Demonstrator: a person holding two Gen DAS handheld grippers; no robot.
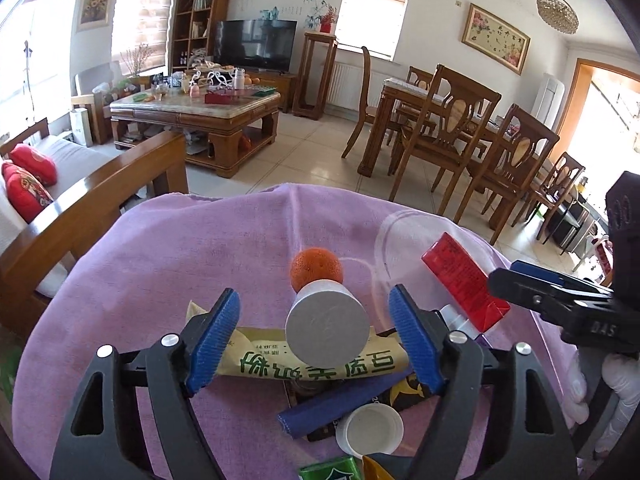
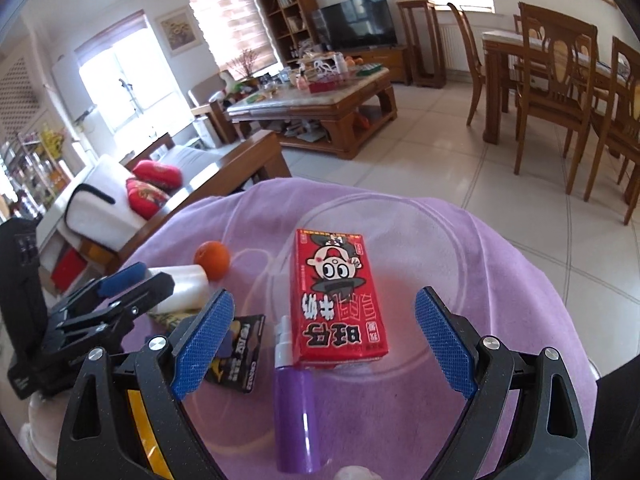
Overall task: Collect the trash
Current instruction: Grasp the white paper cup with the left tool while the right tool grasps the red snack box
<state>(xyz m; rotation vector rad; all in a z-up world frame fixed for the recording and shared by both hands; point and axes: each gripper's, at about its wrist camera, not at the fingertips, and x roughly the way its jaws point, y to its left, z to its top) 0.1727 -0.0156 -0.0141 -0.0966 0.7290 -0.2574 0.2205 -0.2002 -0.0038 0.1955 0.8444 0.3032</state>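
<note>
Small table w/ a purple cloth (image 1: 168, 264) over it, living room behind. Trash & bits clustered toward the near edge.

Left gripper (image 1: 316, 336): tongs spread, blue pads either side of a white bottle (image 1: 328, 328) lying on its side, base toward the camera. Pads don't touch it, gap on both sides. Bottle rests on a tan wrapper (image 1: 256, 354) w/ green print. Just past the bottle, toward the far edge, an orange (image 1: 316, 268), touching or nearly.

Nearer the edge: a blue stick-shaped thing (image 1: 332, 408) across a black packet (image 1: 408, 394), a white cap (image 1: 370, 428) open side up, a green pack (image 1: 332, 470) partly cut off at the frame bottom.

Right gripper (image 2: 324, 340): tongs wide apart, nothing pinched. Between them, not touching: a red drink carton (image 2: 340, 300) w/ cartoon face, lying flat, and a purple spray bottle (image 2: 296, 412) just beside its near-left corner, nozzle pointing away. Carton sits on a clear plate (image 2: 460, 248), hard to make out.

White-gloved hand (image 1: 616, 392) shows behind the right gripper.
</note>
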